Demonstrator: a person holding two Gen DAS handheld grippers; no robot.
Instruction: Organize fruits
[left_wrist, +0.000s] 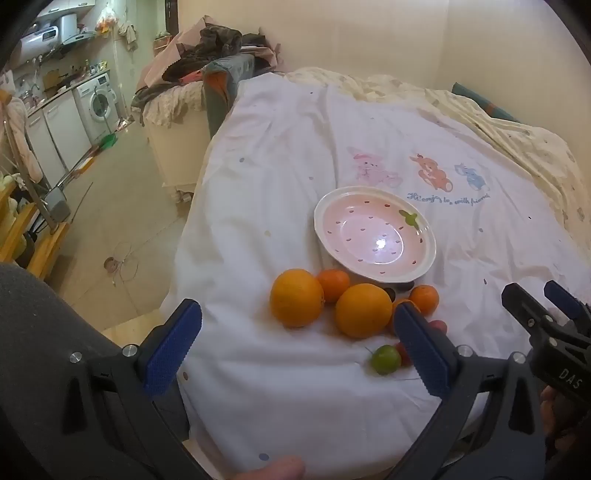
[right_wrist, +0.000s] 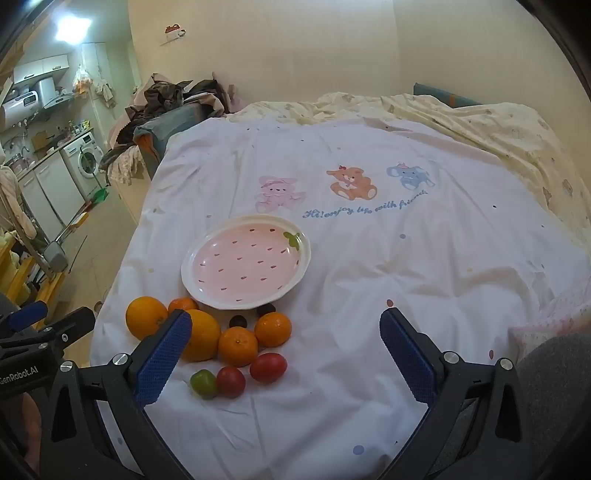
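Fruit cluster at lower centre of the white quilt (right_wrist: 369, 295), just below the empty strawberry plate (right_wrist: 245, 262). Left gripper (left_wrist: 295, 343) and right gripper (right_wrist: 286, 354) hover with jaws apart, holding nothing. Oranges (right_wrist: 146, 317) appear firm: grasp across the middle. Small tomatoes (right_wrist: 268, 366) likely soft and smooth: pinch gently.

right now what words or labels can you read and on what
"Hi! enjoy life with friends": blue script on the white bedsheet, under the three cartoon animals.
"GenRobot.AI": on the left tongs body, seen from the right wrist.
"DAS": on the right tongs body, seen from the left wrist.
Kitchen appliance labels: too small to read.
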